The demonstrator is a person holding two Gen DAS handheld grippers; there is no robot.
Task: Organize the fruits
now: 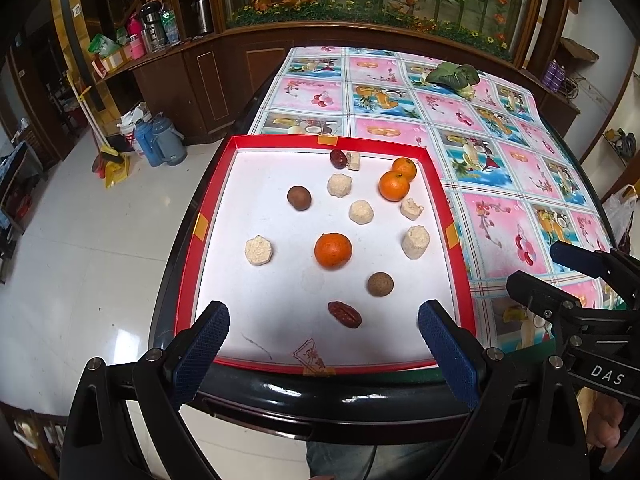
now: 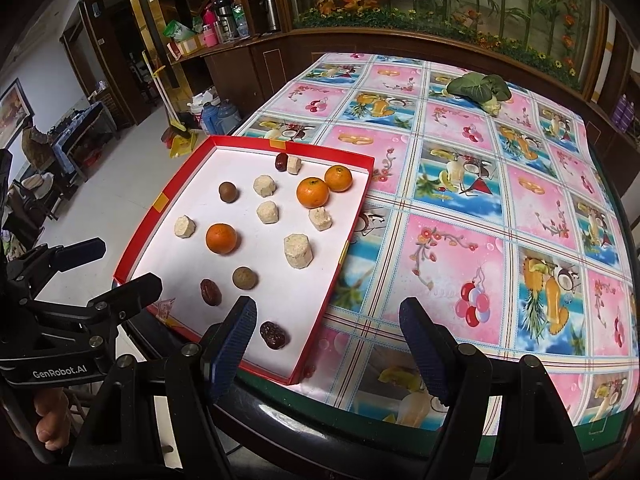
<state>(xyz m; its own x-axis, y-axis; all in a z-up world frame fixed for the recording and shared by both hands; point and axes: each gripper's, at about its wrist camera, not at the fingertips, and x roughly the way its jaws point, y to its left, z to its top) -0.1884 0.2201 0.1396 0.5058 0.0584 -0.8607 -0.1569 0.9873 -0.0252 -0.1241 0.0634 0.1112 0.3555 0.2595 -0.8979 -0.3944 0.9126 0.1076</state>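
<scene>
A red tray [image 1: 188, 264] with a white floor lies on the table's near left corner. On it are three oranges, one in the middle [image 1: 333, 251] and two touching at the far right [image 2: 313, 192]. Two brown round fruits [image 1: 299, 198] [image 1: 380, 284], dark red dates [image 1: 344, 314] [image 2: 273, 335] and several beige crumbly cakes [image 1: 259, 251] are scattered across it. My left gripper [image 1: 324, 316] hovers open over the tray's near edge, holding nothing. My right gripper [image 2: 328, 310] is open and empty above the tray's near right corner. Each gripper shows at the side of the other's view.
The fruit-patterned tablecloth [image 2: 460, 264] covers the table to the right of the tray. A leafy green vegetable [image 2: 478, 86] lies at the far end. The table's black rim [image 1: 320, 396] runs just below the grippers. Thermoses and a broom [image 1: 160, 144] stand on the floor to the left.
</scene>
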